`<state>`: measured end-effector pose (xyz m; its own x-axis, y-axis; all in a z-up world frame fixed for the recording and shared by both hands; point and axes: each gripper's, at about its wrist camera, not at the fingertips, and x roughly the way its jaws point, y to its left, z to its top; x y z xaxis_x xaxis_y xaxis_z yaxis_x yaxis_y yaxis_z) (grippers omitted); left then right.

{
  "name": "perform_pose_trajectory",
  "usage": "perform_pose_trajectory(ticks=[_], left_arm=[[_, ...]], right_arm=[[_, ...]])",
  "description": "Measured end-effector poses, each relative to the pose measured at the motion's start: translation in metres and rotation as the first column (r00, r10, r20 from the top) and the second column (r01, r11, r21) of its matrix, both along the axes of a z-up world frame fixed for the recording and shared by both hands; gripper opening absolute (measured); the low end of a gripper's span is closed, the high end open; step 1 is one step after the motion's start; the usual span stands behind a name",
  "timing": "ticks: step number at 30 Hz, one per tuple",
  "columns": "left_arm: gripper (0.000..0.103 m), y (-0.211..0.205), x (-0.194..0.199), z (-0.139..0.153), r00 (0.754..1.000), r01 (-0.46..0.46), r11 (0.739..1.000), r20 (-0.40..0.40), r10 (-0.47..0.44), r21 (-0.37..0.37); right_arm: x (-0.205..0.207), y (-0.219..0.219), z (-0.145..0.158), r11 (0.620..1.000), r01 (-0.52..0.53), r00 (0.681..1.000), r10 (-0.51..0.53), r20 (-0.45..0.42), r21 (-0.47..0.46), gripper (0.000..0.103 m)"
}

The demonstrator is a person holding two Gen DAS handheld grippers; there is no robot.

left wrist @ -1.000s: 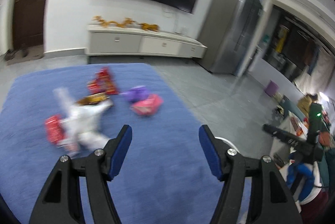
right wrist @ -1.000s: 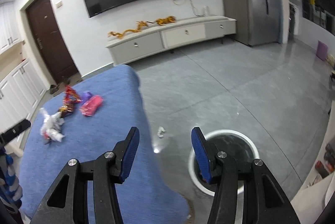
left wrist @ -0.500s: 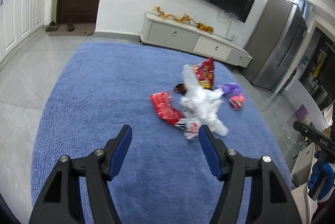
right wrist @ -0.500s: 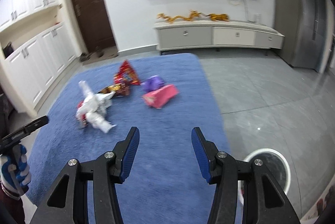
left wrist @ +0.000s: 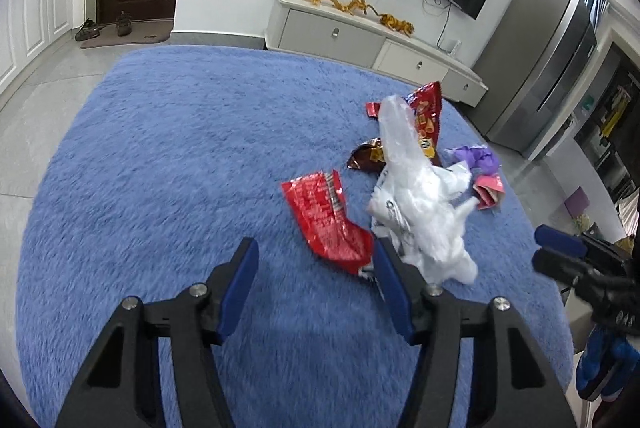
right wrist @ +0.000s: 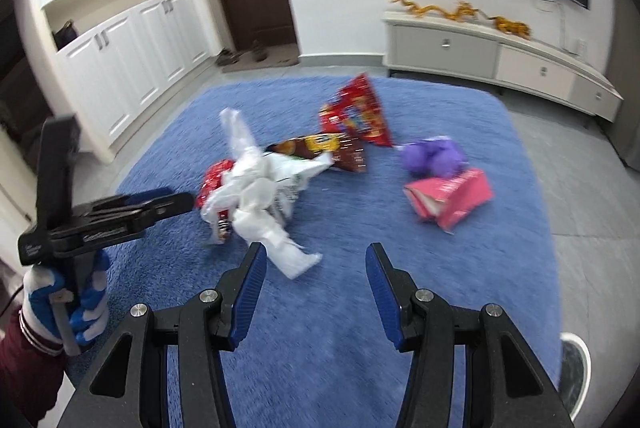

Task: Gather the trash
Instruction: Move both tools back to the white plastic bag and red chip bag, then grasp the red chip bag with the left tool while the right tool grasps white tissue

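Trash lies in a loose heap on the blue rug (left wrist: 160,168). A crumpled white plastic bag (left wrist: 420,204) (right wrist: 256,184) sits in the middle, a flat red wrapper (left wrist: 328,216) on its left in the left wrist view. Behind are a red snack bag (left wrist: 428,108) (right wrist: 356,112), a brown-gold wrapper (right wrist: 316,144), a purple wad (right wrist: 434,156) and a pink carton (right wrist: 452,196). My left gripper (left wrist: 316,256) hovers just short of the red wrapper, its jaws closing with nothing between them. My right gripper (right wrist: 316,260) is open and empty, its left finger near the bag's tail.
A white bin's rim (right wrist: 576,368) shows at the rug's right front corner. A low white TV cabinet (right wrist: 496,52) lines the far wall, white cupboards (right wrist: 120,60) the left wall. A gloved hand (right wrist: 64,300) holds the left gripper at the left of the right wrist view.
Both grippers have swung toward the trash heap and come lower and closer to it. The left jaws have narrowed slightly. The bin has slid out to the right wrist view's corner.
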<state>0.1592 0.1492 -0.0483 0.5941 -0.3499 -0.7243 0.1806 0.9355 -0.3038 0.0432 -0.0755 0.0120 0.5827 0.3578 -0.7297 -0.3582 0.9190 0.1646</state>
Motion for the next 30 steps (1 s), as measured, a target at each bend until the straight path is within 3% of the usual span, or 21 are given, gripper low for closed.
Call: perform_pose_trajectory(ticks=[10,12,14,16,19,21,30], left_arm=[[0.057,-0.023,0.034,-0.015,0.999,0.047,0.998,-0.02,-0.046,0.045],[0.057,-0.026,0.033,-0.016,0.999,0.047,0.997,-0.008,-0.047,0.057],[0.045,-0.028,0.03,-0.016,0.999,0.048,0.997,0.001,-0.049,0.066],[0.04,-0.031,0.027,-0.016,0.999,0.049,0.997,0.004,-0.049,0.063],[0.028,-0.04,0.022,-0.014,0.997,0.078,0.997,0.003,-0.078,0.023],[0.012,-0.049,0.017,-0.01,0.994,0.106,0.994,0.011,-0.106,-0.004],[0.007,-0.1,-0.019,0.016,0.969,0.238,0.971,0.074,-0.236,-0.016]], right_arm=[[0.025,0.032,-0.037,0.993,-0.115,0.991,0.115,-0.071,0.004,0.048],[0.028,0.032,-0.044,0.992,-0.123,0.989,0.122,-0.086,-0.002,0.041],[0.03,0.031,-0.052,0.992,-0.126,0.987,0.125,-0.1,0.001,0.032],[0.028,0.025,-0.054,0.994,-0.111,0.99,0.111,-0.092,0.009,0.021],[0.025,0.007,-0.054,0.997,-0.059,0.994,0.063,-0.084,0.047,0.015],[0.023,-0.006,-0.052,0.997,-0.025,0.996,0.031,-0.083,0.067,0.015],[-0.02,-0.077,-0.043,0.991,0.109,0.992,-0.103,-0.076,0.081,0.014]])
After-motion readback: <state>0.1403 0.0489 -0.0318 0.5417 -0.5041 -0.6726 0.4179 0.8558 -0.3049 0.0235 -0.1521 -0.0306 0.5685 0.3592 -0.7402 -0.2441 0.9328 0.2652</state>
